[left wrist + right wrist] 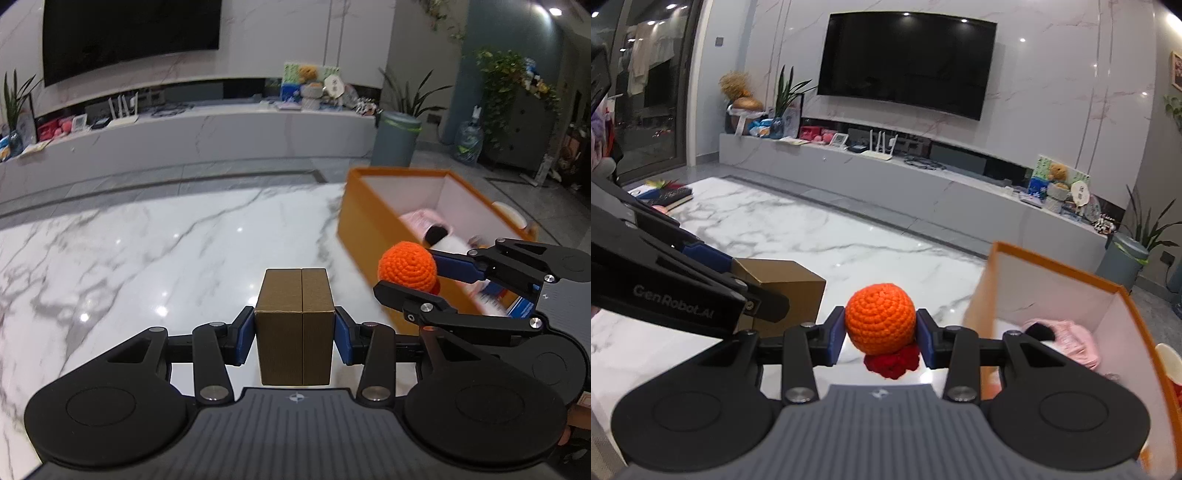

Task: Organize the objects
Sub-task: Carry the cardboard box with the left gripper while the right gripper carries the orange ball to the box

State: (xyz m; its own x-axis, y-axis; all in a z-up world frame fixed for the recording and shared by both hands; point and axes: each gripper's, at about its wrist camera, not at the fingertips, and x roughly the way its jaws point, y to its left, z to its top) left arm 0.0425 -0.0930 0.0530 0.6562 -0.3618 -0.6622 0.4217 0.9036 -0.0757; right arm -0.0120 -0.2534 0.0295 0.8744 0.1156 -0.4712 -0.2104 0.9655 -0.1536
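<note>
- Cardboard made up the small brown box (pixel 295 325): plain, squarish, with a seam running down the middle of its top and front faces.
- Your left tool (pixel 294 334) was clamped on that box, one blue pad (pixel 244 334) pressed flat against each side, so the box hung clear above the white marble tabletop (pixel 147 251).
- The crocheted ball (pixel 881 319) was bright orange, stitched in tight rings, with a dark red crocheted bit (pixel 892 363) bunched beneath it.
- Your right tool (pixel 881 334) was closed on the ball, its blue pads (pixel 836 334) squeezing it from left and right, and the ball was off the tabletop too.
- Seen from the left wrist, the right tool (pixel 406 275) reached in from the right edge and carried the ball just in front of the orange box (pixel 369 229).
- Seen from the right wrist, the left tool came in from the left edge, tilted down, with the brown box beside the ball but apart from it.
- The orange box stood open on the tabletop to the right, white inside, with something pink (pixel 1071 343) and something black and white lying in it.
- Both tools pointed down and forward over the tabletop, toward the dark screen (pixel 905 62) on the far wall.
</note>
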